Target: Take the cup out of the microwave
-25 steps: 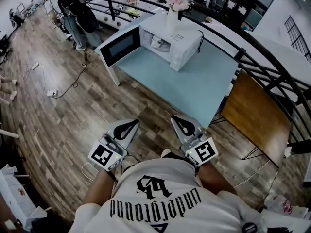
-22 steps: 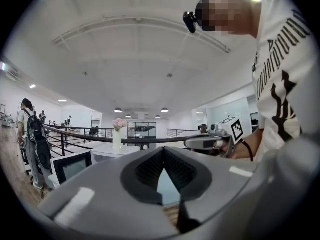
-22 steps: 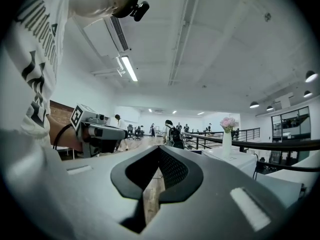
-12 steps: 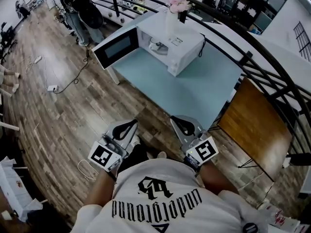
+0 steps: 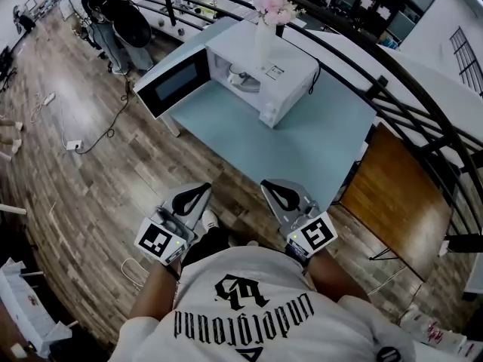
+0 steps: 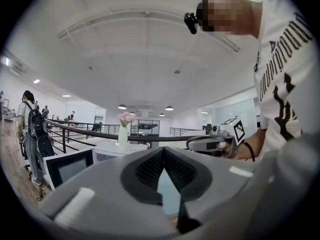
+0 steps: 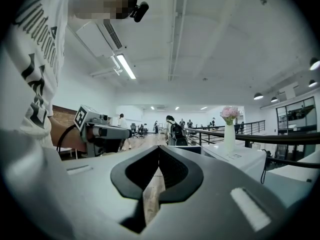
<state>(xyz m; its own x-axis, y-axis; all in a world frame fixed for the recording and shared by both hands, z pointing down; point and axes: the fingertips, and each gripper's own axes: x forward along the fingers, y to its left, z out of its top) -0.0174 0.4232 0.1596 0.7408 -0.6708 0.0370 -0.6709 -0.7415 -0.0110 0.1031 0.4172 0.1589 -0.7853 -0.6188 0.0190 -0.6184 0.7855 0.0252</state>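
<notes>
A white microwave [image 5: 281,76] stands on the light blue table [image 5: 302,138] with its door [image 5: 172,84] swung open to the left. Inside it I see a pale cup [image 5: 239,75]. Both grippers are held level over the wooden floor, short of the table's near edge and far from the microwave. My left gripper [image 5: 204,189] is shut with nothing in it, and my right gripper [image 5: 267,185] is shut and empty too. The left gripper view shows its closed jaw tips [image 6: 163,150] and the door [image 6: 67,167] beyond. The right gripper view shows closed tips [image 7: 159,148] and the microwave [image 7: 235,159].
A white vase with pink flowers [image 5: 266,23] stands on top of the microwave. A brown wooden side table [image 5: 396,179] sits right of the blue table. A black railing [image 5: 392,89] curves behind. A person with a backpack [image 5: 113,13] stands far left, with cables [image 5: 113,127] on the floor.
Both grippers have moved forward together toward the blue table, whose near edge now lies closer to them. Their jaws have stayed shut and the microwave door is still open.
</notes>
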